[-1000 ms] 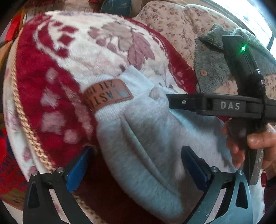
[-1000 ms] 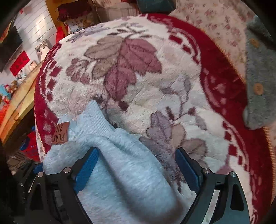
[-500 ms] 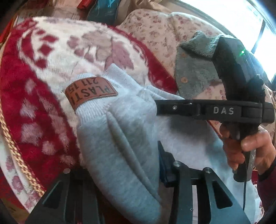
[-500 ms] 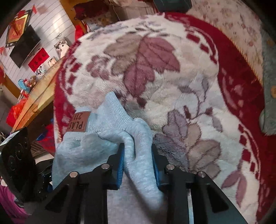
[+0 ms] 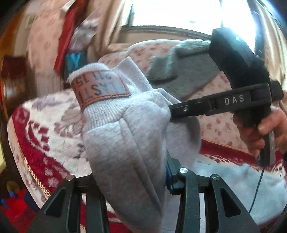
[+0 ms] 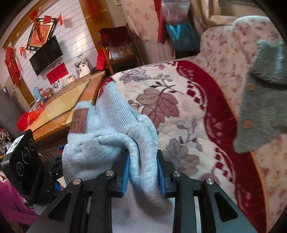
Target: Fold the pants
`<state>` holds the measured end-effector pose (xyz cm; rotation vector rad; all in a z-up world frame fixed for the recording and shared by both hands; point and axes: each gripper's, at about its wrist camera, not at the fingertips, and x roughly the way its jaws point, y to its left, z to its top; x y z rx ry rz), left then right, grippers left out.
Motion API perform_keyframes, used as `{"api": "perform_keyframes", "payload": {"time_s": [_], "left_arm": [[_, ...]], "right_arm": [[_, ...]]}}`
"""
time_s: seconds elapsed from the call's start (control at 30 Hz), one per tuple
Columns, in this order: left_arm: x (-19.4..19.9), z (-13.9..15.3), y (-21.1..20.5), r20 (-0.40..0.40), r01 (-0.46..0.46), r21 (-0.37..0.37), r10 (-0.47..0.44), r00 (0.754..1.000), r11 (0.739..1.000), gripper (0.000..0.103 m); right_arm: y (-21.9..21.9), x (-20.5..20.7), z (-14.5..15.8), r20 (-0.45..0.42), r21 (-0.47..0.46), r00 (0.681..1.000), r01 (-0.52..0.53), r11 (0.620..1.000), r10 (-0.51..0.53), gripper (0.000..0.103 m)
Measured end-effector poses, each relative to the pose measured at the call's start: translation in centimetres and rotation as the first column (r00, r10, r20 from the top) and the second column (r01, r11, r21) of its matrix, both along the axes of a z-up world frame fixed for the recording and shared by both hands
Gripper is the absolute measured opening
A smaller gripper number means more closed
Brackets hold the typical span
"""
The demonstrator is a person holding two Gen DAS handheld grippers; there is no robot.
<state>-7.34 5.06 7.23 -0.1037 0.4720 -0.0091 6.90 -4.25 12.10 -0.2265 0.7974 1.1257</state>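
Observation:
The light grey sweatpants [image 5: 125, 136] with a brown leather patch [image 5: 100, 89] on the ribbed waistband are lifted off the red and cream floral blanket [image 5: 46, 136]. My left gripper [image 5: 131, 177] is shut on the waist end near the patch. My right gripper [image 6: 142, 172] is shut on the other side of the waistband [image 6: 118, 114]; its body also shows in the left wrist view [image 5: 233, 100], to the right of the pants. The rest of the pants [image 5: 233, 182] trails on the blanket at lower right.
A grey fluffy buttoned garment [image 6: 261, 107] lies on the floral sofa back [image 6: 226, 53] to the right. A wooden table [image 6: 59, 109] stands left of the blanket. A bright window [image 5: 188, 14] is behind the sofa.
Both grippers went from open around the waistband to shut on it, then lifted the waist end up off the blanket.

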Motion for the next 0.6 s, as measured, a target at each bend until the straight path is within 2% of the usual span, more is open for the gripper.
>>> {"api": "perform_keyframes", "payload": {"time_s": [0.2,0.23,0.4,0.5,0.57,0.6], "left_arm": [[-2.4,-0.4,-7.0,0.021,0.056,0.111,-0.059,0.998,0.992,0.038],[-2.8,-0.9,-8.5,0.016,0.069,0.144,-0.072,0.997,0.987,0.038],[-3.6,-4.0,-13.2,-0.038,0.127,0.197,-0.122,0.992,0.972,0.039],[-4.1,-5.8,-16.0,-0.069,0.181,0.207,-0.170,0.983,0.962,0.053],[-4.6,-6.7,-17.6,-0.090,0.241,0.198,-0.227,0.970,0.950,0.075],[-5.0,-7.0,-18.3,-0.096,0.259,0.203,-0.244,0.965,0.944,0.078]], "right_arm": [[-7.5,-2.7,-0.4,-0.004,0.012,0.997,0.071,0.997,-0.071,0.030],[-8.6,-3.1,-0.9,-0.011,0.013,0.996,0.087,0.996,-0.086,0.030],[-14.1,-4.3,-4.8,-0.079,-0.023,0.980,0.180,0.983,-0.182,0.030],[-17.2,-4.5,-8.0,-0.116,-0.085,0.954,0.266,0.960,-0.275,0.033],[-19.0,-4.5,-10.0,-0.146,-0.139,0.933,0.311,0.940,-0.330,0.033],[-19.7,-4.6,-10.7,-0.157,-0.165,0.924,0.324,0.932,-0.349,0.033]]}}
